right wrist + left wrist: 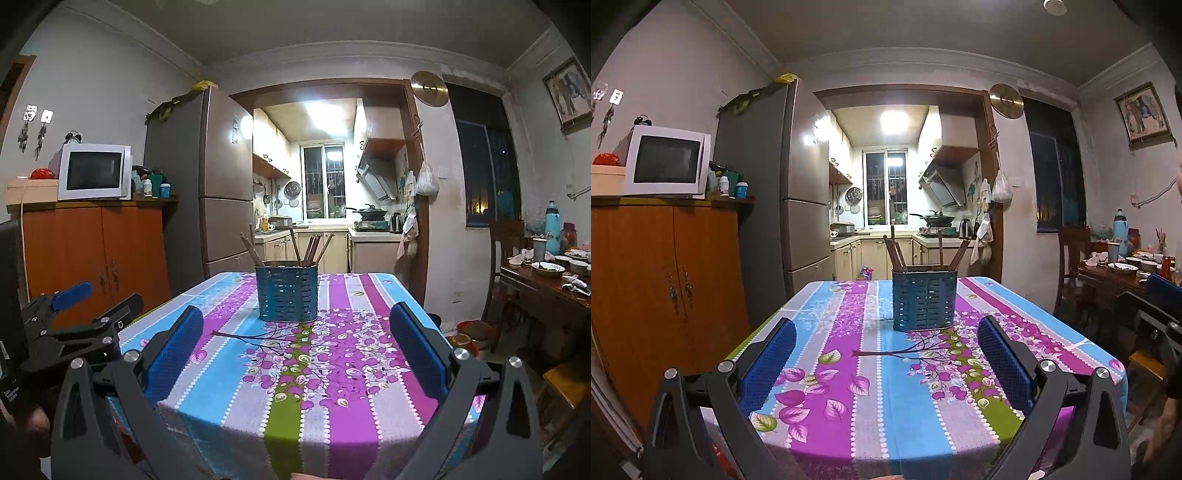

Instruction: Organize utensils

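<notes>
A blue perforated utensil holder (924, 300) stands upright near the far end of the table, with several brown chopsticks (895, 255) standing in it. It also shows in the right wrist view (286, 292), with its chopsticks (310, 249). My left gripper (886, 332) is open and empty, held over the near part of the table, short of the holder. My right gripper (295, 321) is open and empty, likewise short of the holder. The left gripper (74, 314) shows at the left edge of the right wrist view.
The table wears a floral purple and blue cloth (871, 387). An orange cabinet (657, 288) with a microwave (665, 160) and a fridge (775, 192) stand to the left. A wooden table with dishes (546, 277) and chairs stands to the right.
</notes>
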Demonstrator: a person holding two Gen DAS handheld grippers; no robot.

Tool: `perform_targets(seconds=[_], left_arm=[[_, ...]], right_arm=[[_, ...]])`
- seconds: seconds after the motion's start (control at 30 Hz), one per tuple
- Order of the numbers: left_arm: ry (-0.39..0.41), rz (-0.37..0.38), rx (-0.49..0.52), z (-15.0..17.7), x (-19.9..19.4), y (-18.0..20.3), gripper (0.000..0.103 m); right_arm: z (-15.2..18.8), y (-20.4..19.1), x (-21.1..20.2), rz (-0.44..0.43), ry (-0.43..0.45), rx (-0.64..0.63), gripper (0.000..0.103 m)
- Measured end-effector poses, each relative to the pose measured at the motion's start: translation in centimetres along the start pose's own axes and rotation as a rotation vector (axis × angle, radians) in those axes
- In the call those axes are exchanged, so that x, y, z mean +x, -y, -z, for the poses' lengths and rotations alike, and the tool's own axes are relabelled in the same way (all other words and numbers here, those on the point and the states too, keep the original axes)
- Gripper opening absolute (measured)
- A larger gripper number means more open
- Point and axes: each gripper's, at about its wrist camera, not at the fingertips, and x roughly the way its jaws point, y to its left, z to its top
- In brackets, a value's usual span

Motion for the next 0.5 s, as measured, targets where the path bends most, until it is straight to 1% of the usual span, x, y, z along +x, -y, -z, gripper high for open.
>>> perform_targets(seconds=[0.5], left_arm=[[0.007,-0.002,0.002,0.00,-0.94,-0.23,0.098]], right_arm=[[0.19,-0.20,-0.44,-0.002,0.002,-0.023,0.098]])
